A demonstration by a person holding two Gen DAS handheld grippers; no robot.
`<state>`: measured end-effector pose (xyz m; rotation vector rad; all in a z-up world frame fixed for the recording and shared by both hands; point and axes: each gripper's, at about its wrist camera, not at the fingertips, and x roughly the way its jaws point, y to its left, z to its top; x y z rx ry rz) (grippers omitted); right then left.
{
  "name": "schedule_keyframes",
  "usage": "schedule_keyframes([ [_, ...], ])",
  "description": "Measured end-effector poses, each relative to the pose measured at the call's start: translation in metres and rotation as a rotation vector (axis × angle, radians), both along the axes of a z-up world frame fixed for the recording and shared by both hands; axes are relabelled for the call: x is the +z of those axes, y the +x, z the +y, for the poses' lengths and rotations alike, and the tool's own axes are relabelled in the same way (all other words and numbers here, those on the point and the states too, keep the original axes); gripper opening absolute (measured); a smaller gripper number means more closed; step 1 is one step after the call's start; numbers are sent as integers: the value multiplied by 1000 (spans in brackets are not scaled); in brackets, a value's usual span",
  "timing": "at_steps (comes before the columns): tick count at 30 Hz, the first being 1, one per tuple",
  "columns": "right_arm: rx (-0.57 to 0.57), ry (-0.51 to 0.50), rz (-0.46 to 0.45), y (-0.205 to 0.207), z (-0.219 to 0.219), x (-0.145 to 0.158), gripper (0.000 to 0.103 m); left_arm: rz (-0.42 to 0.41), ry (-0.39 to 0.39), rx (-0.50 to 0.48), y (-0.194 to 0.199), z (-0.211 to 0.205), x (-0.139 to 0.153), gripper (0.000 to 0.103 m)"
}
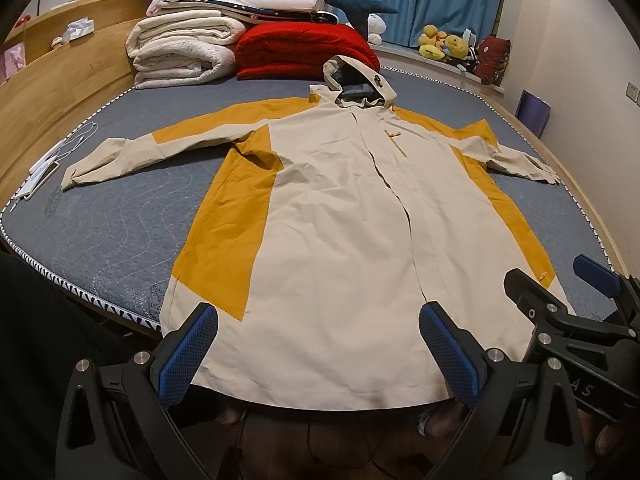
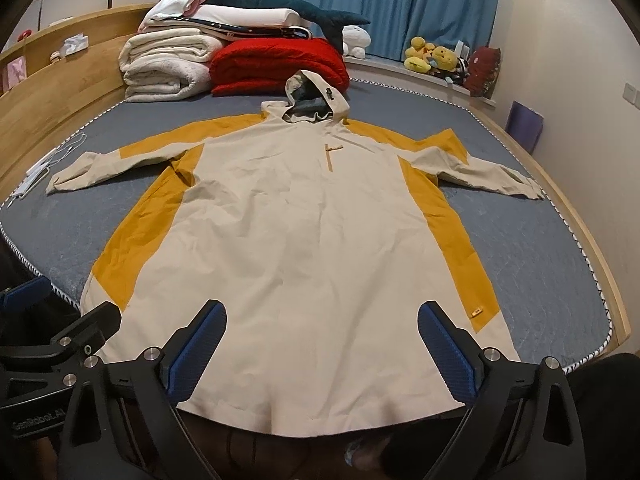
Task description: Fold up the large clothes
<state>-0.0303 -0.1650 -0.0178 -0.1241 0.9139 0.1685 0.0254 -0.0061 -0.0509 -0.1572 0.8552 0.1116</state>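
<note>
- While both claws hover over its hem, the jacket [image 1: 340,216] is seen spread flat, front up, sleeves out, on the bed [image 1: 120,216].
- Left gripper [image 1: 320,352]: jaws spread wide, nothing held.
- Right gripper [image 2: 320,352]: jaws spread wide, nothing gripped.
- Folded blankets [image 1: 180,48] are noted beyond the hood.

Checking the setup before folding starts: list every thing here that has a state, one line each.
jacket: spread flat on the bed, front up, unfolded
sleeves: stretched out to both sides
hood: lying open at the top
blankets: folded and stacked at the head of the bed
curtains: drawn closed
left gripper: open, holding nothing, over the hem
right gripper: open, holding nothing, over the hem
</note>
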Motion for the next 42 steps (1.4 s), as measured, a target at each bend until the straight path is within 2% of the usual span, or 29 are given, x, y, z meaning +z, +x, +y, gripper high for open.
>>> schedule_keyframes([
  [42, -8, 1, -6, 8, 0, -4, 96, -15, 10, -5, 0, -2, 0, 99],
])
